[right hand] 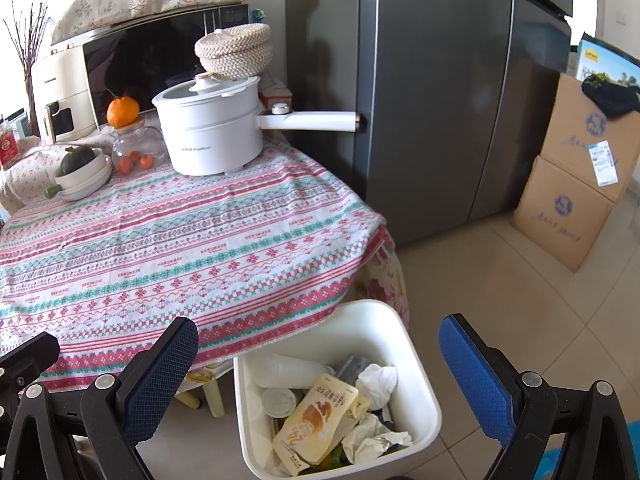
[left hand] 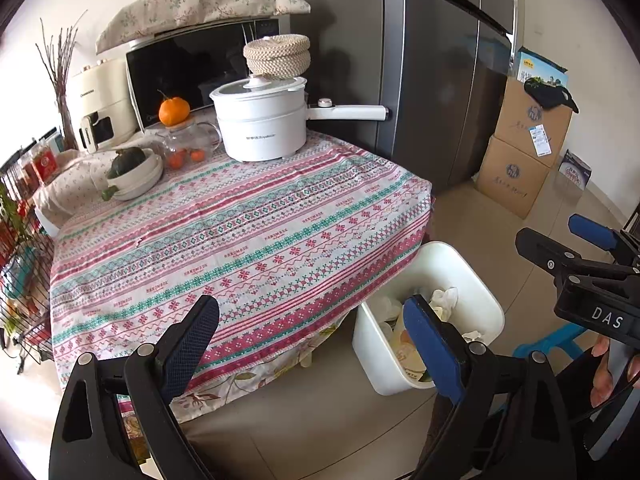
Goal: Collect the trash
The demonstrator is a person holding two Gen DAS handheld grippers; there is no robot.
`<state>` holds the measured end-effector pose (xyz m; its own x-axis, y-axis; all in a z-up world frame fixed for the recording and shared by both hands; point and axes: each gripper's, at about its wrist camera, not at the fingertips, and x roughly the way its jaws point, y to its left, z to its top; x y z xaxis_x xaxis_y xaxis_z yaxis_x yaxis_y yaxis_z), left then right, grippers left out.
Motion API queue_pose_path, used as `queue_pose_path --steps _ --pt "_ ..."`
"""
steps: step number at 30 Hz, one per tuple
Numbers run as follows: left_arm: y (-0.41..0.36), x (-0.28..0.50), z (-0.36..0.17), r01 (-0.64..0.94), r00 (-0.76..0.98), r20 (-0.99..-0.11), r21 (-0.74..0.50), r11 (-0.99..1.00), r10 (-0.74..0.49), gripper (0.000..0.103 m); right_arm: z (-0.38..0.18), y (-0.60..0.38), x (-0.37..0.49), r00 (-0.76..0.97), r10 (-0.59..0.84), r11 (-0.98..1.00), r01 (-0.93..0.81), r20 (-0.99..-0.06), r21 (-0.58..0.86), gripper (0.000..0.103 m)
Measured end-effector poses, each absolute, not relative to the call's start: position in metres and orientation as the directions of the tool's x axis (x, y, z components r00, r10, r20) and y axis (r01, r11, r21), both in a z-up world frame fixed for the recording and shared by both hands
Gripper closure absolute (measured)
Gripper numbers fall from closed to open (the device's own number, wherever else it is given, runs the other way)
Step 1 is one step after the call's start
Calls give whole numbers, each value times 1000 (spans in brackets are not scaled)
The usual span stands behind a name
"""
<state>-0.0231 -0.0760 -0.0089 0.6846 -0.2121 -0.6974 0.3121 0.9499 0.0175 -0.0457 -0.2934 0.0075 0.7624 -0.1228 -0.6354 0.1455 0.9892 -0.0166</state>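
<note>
Covering table, striped cloth (right hand: pixel 160 248), bin (right hand: pixel 424 396) on tiled floor (right hand: pixel 500 288), both grippers' jaws spread.

Pink-and-teal patterned tablecloth (right hand: pixel 192 240), white bin (right hand: pixel 416 364), white pot (right hand: pixel 208 136), orange fruit (right hand: pixel 122 111), grey fridge (right hand: pixel 440 100).

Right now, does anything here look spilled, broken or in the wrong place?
Nothing spilled or broken. The trash sits inside the white bin on the floor by the table. One oddity: a woven basket is perched on the white pot's lid, and the pot's long handle sticks out past the table edge.
</note>
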Motion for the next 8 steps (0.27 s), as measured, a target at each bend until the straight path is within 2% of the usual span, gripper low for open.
queue_pose_path --steps 8 --pt "-74 -20 -10 309 683 -698 10 951 -215 8 6 -294 -44 759 -117 990 142 -640 -13 3"
